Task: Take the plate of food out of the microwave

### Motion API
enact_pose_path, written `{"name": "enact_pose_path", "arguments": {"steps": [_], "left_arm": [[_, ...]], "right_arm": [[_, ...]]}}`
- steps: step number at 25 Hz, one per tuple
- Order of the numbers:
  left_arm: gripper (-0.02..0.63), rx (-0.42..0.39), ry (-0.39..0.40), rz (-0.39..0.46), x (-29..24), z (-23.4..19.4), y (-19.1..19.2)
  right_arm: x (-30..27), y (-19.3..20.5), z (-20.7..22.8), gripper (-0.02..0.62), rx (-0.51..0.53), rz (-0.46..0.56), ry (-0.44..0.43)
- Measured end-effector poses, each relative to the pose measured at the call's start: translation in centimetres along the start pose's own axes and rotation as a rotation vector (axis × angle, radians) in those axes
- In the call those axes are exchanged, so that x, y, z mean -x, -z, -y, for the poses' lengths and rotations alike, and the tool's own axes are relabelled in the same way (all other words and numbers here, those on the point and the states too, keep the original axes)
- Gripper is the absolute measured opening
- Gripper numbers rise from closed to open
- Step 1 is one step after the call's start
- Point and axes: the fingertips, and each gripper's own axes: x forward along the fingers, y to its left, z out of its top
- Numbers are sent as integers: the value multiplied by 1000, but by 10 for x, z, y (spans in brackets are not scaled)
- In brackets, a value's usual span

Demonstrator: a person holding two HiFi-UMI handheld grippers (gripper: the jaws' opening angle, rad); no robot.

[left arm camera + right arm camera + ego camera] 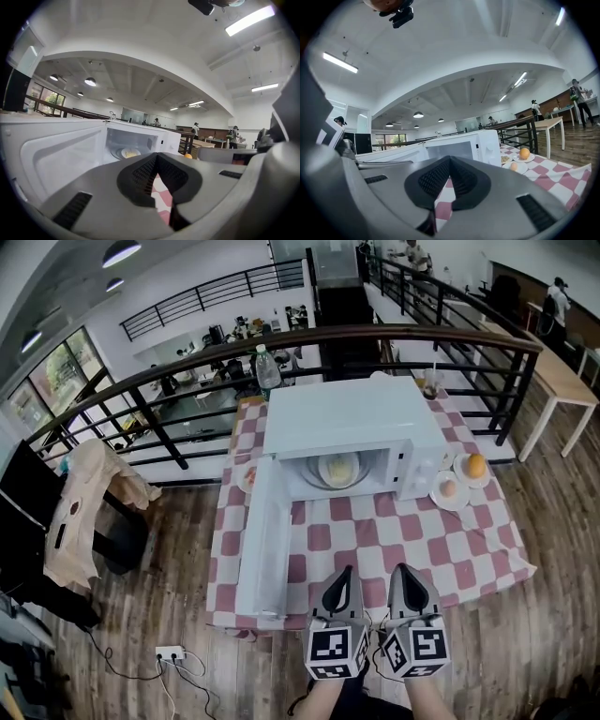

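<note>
A white microwave [352,423] stands on the checked table with its door [261,540] swung open to the left. Inside, a plate of yellowish food [338,469] rests on the turntable; the plate of food [130,153] also shows in the left gripper view. My left gripper [339,579] and right gripper [405,577] hover side by side over the table's near edge, well short of the microwave. Both are shut with nothing between the jaws. The right gripper view shows the microwave [461,147] from the front right, the plate hidden.
To the right of the microwave sit a small plate with an orange [475,466] and a plate with an egg [448,489]. A water bottle [267,369] stands behind the microwave. A dark railing [281,343] runs behind the table. A draped chair [89,502] stands at the left.
</note>
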Motion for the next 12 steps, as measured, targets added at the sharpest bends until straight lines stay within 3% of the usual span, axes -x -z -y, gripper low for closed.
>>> {"name": "enact_pose_path", "arguments": {"steps": [12], "left_arm": [[15,30,-21,0,-71,-48,-17]], "right_arm": [[-90,-4,4,-8,-13,-26,-12]]}}
